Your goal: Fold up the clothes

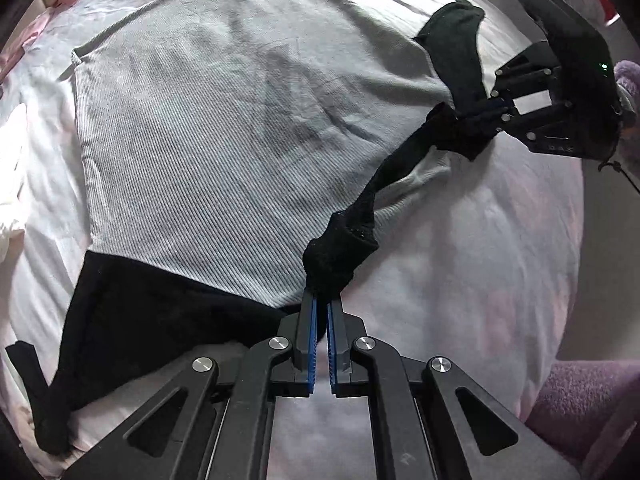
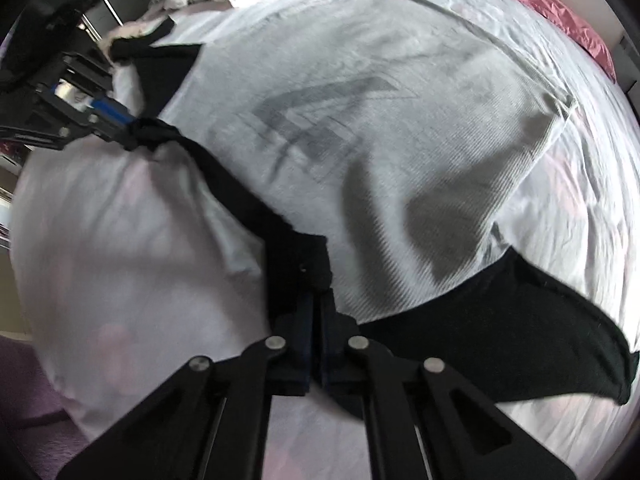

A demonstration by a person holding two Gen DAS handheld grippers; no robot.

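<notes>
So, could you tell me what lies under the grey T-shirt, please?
The grey T-shirt lies spread on the white bed sheet, which shows all round it. Anything between shirt and sheet is covered and cannot be seen.

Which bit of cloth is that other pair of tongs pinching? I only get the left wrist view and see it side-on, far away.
Observer: In the right wrist view, the right tongs are shut on the black neckband of the grey T-shirt, bunching it right at the tips.
Operator: And the dark sleeve beyond it? It looks crumpled from here.
Observer: Up close, that black sleeve lies spread out wide on the white sheet, not crumpled.
</notes>
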